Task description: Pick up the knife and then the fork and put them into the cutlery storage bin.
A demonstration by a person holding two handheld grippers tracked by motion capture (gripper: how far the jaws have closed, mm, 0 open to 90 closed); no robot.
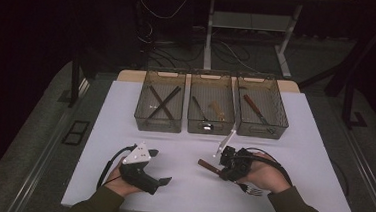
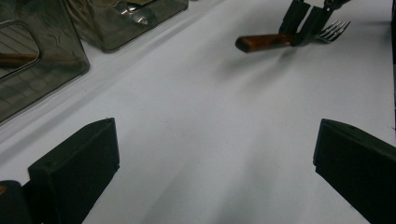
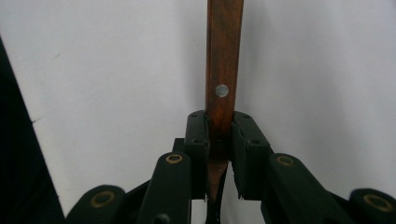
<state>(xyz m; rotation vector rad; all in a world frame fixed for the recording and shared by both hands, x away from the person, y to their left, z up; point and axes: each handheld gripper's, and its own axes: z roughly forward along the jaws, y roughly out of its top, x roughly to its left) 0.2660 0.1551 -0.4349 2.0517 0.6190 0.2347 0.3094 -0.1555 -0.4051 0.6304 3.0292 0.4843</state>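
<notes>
Near the front edge of the bench (image 1: 184,196), right of its middle, the right gripper (image 1: 225,170) has its fingers (image 3: 198,140) clamped on a fork (image 1: 221,172) with a brown wooden handle. In the right gripper view the two black pads press the handle from both sides just below its metal rivet, and the handle runs straight up away from the camera over the white surface. In the high view the handle end points toward the left edge of the bench, while the metal tines stick out toward the front edge — under the person's right hand (image 1: 266,174). From the left gripper view the fork looks lifted a little off the surface, with a faint shadow below it.

Toward the front left corner the left gripper (image 1: 159,166) is held just above the bench, its fingers (image 2: 79,163) wide apart with only bare bench between them.

Farther back, three smoky clear bins stand in a row near the far edge — the left bin (image 1: 159,121) holds two crossed dark sticks, the middle bin (image 1: 210,127) a spoon and a pale utensil, the right bin (image 1: 260,128) a wooden-handled utensil.
</notes>
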